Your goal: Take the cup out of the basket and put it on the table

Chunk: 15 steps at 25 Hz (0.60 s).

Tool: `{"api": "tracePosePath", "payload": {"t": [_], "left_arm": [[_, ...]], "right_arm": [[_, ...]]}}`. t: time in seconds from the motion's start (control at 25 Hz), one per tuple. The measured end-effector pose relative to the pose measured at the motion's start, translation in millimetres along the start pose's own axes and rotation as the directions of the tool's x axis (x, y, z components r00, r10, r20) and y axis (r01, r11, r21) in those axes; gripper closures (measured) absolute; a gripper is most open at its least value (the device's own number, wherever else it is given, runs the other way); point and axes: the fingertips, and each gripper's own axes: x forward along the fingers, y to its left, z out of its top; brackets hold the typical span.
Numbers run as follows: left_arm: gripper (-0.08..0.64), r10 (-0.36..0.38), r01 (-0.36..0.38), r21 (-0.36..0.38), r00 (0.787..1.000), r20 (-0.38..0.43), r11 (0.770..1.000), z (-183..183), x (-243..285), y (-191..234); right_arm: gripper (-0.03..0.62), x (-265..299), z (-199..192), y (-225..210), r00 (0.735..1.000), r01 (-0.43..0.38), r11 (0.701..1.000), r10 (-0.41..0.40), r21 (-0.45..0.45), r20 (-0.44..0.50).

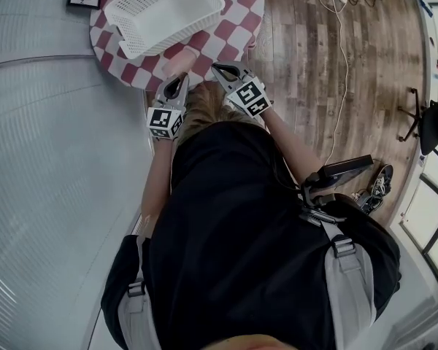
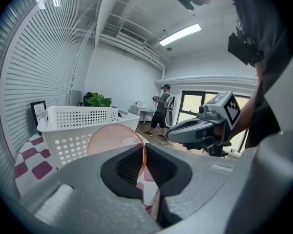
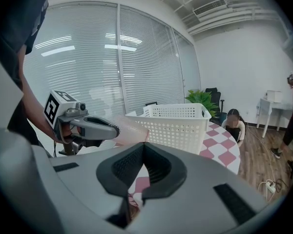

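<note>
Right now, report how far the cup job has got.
Done: the cup is out of the basket. In hand: the left gripper is shut on its rim, over the table edge. Left: set it down and release. The right gripper is shut, empty.

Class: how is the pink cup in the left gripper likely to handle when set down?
The pink cup looks thin and see-through, so probably light and a little bendy. The left gripper pinches only its rim, so it may tilt or slip. Being round, it could roll if tipped.
</note>
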Motion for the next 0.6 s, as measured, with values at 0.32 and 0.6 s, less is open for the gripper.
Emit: {"api": "tracePosePath", "payload": {"t": [0.32, 0.6], "left_arm": [[0.538, 0.002, -0.002, -0.007, 1.000, -0.010, 1.000, -3.6, 3.0, -3.4], [0.538, 0.000, 0.000, -0.012, 1.000, -0.010, 1.000, -3.3, 7.7, -7.5]], "right_arm": [[0.581, -1.9, -4.1, -0.9, 1.000, -0.025, 1.000, 0.025, 0.010, -0.013], [0.581, -4.4, -7.2, -1.8, 0.999, -0.046, 0.999, 0.046, 0.022, -0.021]]}}
